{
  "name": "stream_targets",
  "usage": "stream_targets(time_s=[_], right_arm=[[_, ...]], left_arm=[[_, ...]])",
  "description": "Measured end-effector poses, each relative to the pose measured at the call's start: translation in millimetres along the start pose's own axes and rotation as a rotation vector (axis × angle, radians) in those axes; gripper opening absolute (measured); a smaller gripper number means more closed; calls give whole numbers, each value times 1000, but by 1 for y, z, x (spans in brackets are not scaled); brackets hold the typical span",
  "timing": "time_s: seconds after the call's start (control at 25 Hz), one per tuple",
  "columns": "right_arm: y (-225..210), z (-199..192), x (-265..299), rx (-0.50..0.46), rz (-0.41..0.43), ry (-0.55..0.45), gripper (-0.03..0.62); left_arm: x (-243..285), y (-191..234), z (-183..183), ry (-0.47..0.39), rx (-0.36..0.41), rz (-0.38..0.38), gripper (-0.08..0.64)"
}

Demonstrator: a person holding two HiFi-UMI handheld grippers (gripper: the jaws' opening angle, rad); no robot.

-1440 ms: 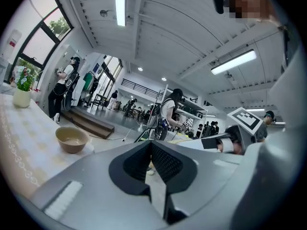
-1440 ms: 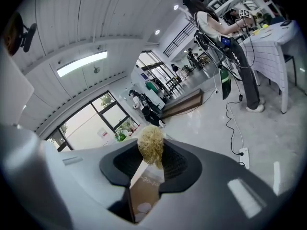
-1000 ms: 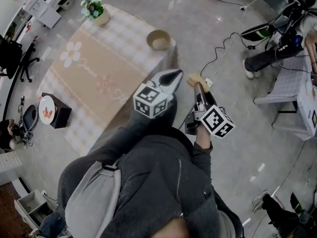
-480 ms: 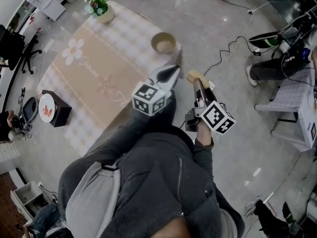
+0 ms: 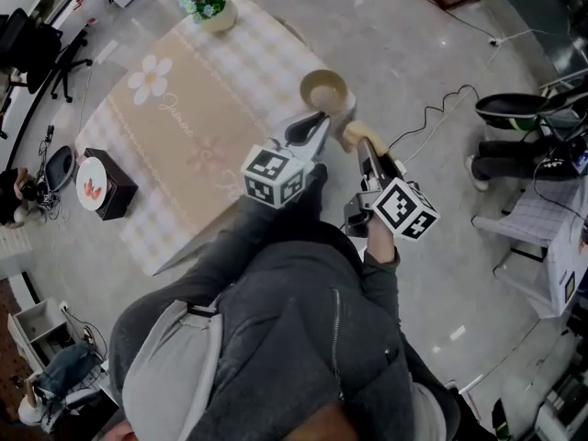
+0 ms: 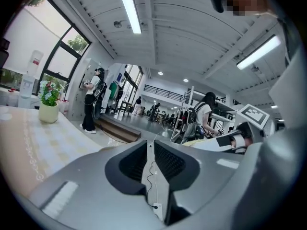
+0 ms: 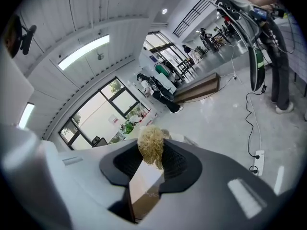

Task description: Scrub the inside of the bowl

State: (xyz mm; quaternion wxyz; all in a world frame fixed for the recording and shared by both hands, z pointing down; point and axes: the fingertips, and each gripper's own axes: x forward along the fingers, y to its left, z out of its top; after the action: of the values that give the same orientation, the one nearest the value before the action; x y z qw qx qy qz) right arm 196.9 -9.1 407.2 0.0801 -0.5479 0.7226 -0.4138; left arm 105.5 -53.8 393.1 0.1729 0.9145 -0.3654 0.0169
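A tan bowl (image 5: 324, 90) stands at the near right corner of the table (image 5: 175, 127), which wears a checked cloth. My left gripper (image 5: 315, 123) points at the bowl from just short of it. Its jaws have just been opening to a narrow slit, and between the left gripper's (image 6: 150, 159) pads there is only floor. My right gripper (image 5: 360, 143) hangs beside it, right of the table corner, shut on a yellowish fibrous scrubber (image 5: 353, 136). In the right gripper view the scrubber (image 7: 152, 146) sticks out past the right gripper's (image 7: 153, 159) pads.
A potted plant (image 5: 209, 1) stands at the table's far end, plant (image 6: 48, 104) at the left. On the floor lie a black box with a plate (image 5: 101, 189), cables and a power strip (image 7: 259, 155). People stand and sit around the hall.
Both grippers have travelled forward together and now sit closer to the bowl at the table corner. The scrubber stays in the right jaws.
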Motion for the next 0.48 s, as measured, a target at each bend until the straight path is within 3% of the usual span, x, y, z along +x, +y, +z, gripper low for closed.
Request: stream_targets(time_s=[0.12, 0.32, 0.48], right_arm=[[1, 9, 16, -3, 8, 29, 107], [1, 27, 37, -19, 4, 55, 107], [-5, 40, 50, -35, -16, 69, 107]], left_arm=[[8, 12, 6, 13, 30, 28, 138], [28, 27, 1, 96, 137, 13, 332], [43, 35, -7, 150, 202, 3, 416]])
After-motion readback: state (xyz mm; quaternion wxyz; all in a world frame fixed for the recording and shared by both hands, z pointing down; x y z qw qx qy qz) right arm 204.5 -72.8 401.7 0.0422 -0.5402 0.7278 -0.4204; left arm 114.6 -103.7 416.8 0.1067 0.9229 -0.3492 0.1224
